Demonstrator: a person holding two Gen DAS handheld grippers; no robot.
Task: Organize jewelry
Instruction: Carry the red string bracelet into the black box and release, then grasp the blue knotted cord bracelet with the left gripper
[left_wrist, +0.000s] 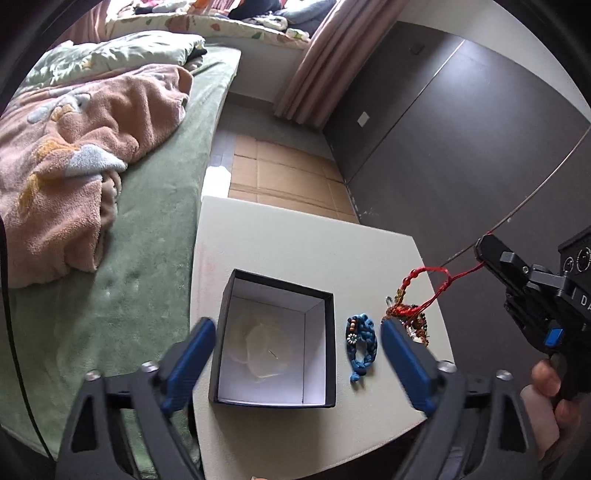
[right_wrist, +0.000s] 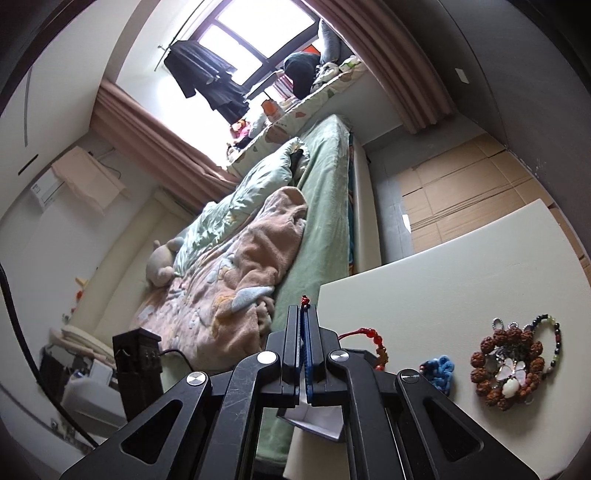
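The right gripper (right_wrist: 306, 314), raised at the table's right edge, pinches the red cord bracelet (left_wrist: 441, 284) between closed jaws. The left gripper (left_wrist: 297, 332) hovers wide open and empty over the open box (left_wrist: 275, 400) on the white table (left_wrist: 295, 240), beside a bed (left_wrist: 147, 258).

Left gripper (left_wrist: 297, 336) hangs low, jaws spread wide. Right gripper (left_wrist: 480, 248) is raised on the right, jaws clamped tight, the person's hand (left_wrist: 554, 398) gripping its handle.

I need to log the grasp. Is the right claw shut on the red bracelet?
Shut: the right claw pinches the red bracelet by its cord, lifting it off the table.
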